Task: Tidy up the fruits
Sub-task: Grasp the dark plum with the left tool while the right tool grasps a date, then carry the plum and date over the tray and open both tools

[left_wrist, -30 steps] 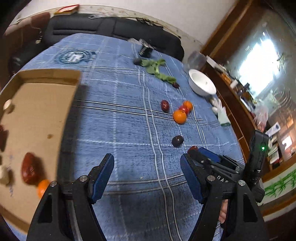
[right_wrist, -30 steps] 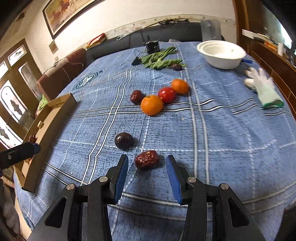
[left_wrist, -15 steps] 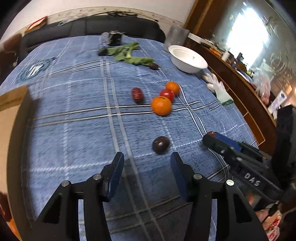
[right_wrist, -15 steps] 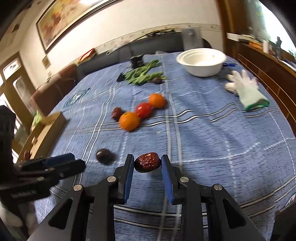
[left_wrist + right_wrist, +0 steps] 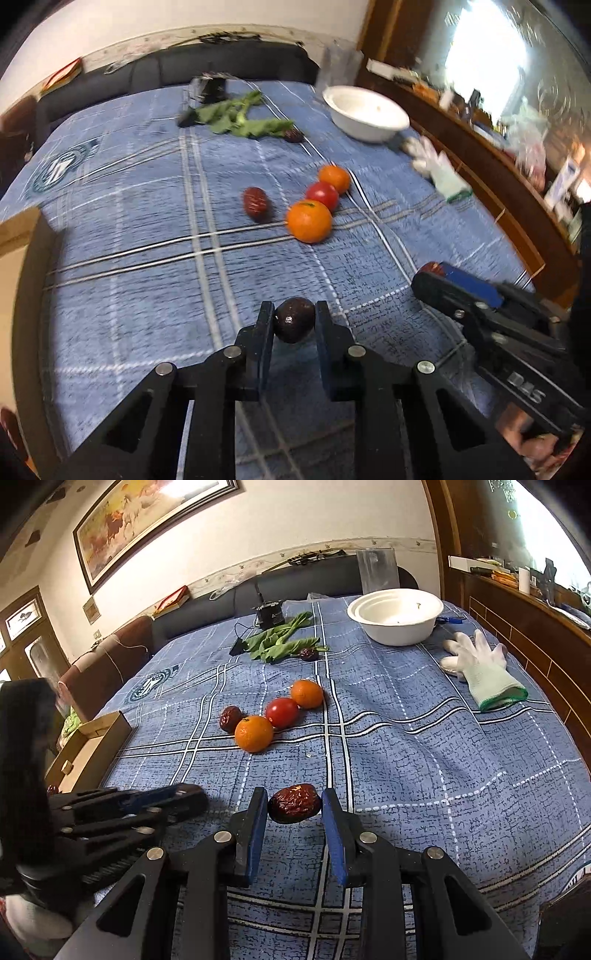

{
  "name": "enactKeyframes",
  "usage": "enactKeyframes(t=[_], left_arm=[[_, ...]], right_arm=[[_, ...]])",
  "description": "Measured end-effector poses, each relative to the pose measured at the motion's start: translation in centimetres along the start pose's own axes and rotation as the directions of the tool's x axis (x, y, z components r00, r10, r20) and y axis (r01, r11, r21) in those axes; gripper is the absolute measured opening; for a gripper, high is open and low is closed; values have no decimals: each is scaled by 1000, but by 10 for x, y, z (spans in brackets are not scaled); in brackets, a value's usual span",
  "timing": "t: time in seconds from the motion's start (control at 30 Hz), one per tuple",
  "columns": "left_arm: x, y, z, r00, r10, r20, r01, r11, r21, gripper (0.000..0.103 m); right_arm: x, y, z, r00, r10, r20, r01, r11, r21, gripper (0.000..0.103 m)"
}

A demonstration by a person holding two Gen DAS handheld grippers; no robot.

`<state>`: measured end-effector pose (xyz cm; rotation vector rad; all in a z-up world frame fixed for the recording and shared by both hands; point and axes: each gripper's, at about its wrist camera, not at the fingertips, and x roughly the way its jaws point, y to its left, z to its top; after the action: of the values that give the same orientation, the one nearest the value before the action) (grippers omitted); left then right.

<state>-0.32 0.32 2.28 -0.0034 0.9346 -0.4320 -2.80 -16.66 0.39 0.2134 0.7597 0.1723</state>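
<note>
My left gripper (image 5: 294, 314) is shut on a dark round fruit (image 5: 294, 324) low over the blue plaid tablecloth (image 5: 147, 258). My right gripper (image 5: 294, 802) is shut on a wrinkled red date (image 5: 294, 803); it also shows in the left wrist view (image 5: 439, 275) at the right. Farther along the cloth lie a large orange (image 5: 253, 733), a red tomato (image 5: 282, 712), a small orange (image 5: 307, 693) and another date (image 5: 231, 718). The cardboard box (image 5: 88, 746) stands at the left.
A white bowl (image 5: 395, 614), a white glove (image 5: 480, 668), green leaves (image 5: 280, 640) with a dark fruit (image 5: 308, 653) and a black device (image 5: 269, 614) lie at the far end. A dark sofa runs behind; a wooden cabinet lines the right.
My left gripper swung from the box toward the fruits and closed on the dark round fruit. My right gripper narrowed around the red date.
</note>
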Motion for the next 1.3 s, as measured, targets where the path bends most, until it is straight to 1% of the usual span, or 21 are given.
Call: enactKeyframes(t=[0.03, 0.17, 0.3, 0.4, 0.43, 0.5, 0.57, 0.63, 0.7, 0.73, 0.77, 0.83, 0.9, 0.93, 1.0, 1.07, 1.17, 1.23, 1.3], left_arm=[[-11, 7, -2, 1000, -13, 17, 13, 999, -29, 20], [-53, 29, -12, 996, -21, 87, 30, 995, -99, 21], [-97, 59, -25, 990, -1, 138, 23, 987, -158, 21], [-126, 83, -31, 985, 47, 166, -17, 984, -177, 21], [-137, 95, -33, 982, 76, 175, -44, 982, -182, 21], [-150, 113, -34, 976, 122, 182, -88, 978, -188, 21], [-160, 137, -33, 969, 191, 159, -156, 965, -211, 21], [-164, 160, -30, 966, 227, 126, -193, 952, -238, 21], [-163, 180, -29, 963, 250, 97, -218, 940, -263, 21], [-161, 193, -29, 963, 259, 79, -228, 932, -282, 21], [-160, 206, -29, 964, 258, 66, -227, 925, -303, 21], [-152, 228, -26, 968, 249, 38, -220, 911, -349, 21], [-146, 244, -25, 970, 243, 20, -218, 899, -381, 21], [-141, 253, -23, 973, 231, 11, -208, 894, -397, 21], [-135, 263, -21, 977, 213, -5, -196, 887, -418, 21], [-126, 271, -20, 978, 204, -28, -197, 883, -426, 21], [-114, 280, -19, 975, 210, -72, -220, 875, -432, 21], [-109, 285, -21, 973, 212, -93, -231, 865, -445, 21], [-107, 290, -22, 973, 207, -104, -232, 862, -451, 21]], right_arm=[[-1, 1, 0, 1000, 0, 4, 0, 1000, -3, 32], [-4, 4, -1, 1000, -11, 23, 12, 1000, -16, 32], [-5, 9, -1, 999, -28, 31, 29, 999, -30, 32], [-8, 17, -1, 1000, -17, 20, 18, 999, -41, 32], [-11, 22, -1, 1000, -3, 17, 4, 999, -45, 32], [-19, 37, 3, 999, 44, 11, -43, 997, -57, 32], [-28, 58, 10, 995, 98, 11, -97, 992, -86, 33], [-33, 82, 18, 990, 141, 9, -139, 983, -122, 33], [-34, 110, 26, 979, 202, -8, -201, 968, -153, 33], [-31, 128, 31, 970, 240, -29, -242, 956, -166, 33], [-29, 141, 32, 964, 262, -43, -265, 948, -174, 33], [-17, 175, 35, 943, 318, -93, -331, 924, -194, 33], [-5, 202, 36, 930, 345, -128, -366, 905, -216, 33], [3, 221, 33, 924, 351, -148, -378, 894, -241, 33], [17, 245, 29, 918, 353, -179, -392, 879, -273, 33], [36, 267, 24, 907, 357, -222, -411, 863, -293, 33], [60, 295, 15, 908, 329, -261, -405, 851, -336, 34], [75, 307, 11, 905, 316, -284, -405, 844, -353, 34], [86, 315, 6, 904, 303, -302, -403, 840, -363, 34]])
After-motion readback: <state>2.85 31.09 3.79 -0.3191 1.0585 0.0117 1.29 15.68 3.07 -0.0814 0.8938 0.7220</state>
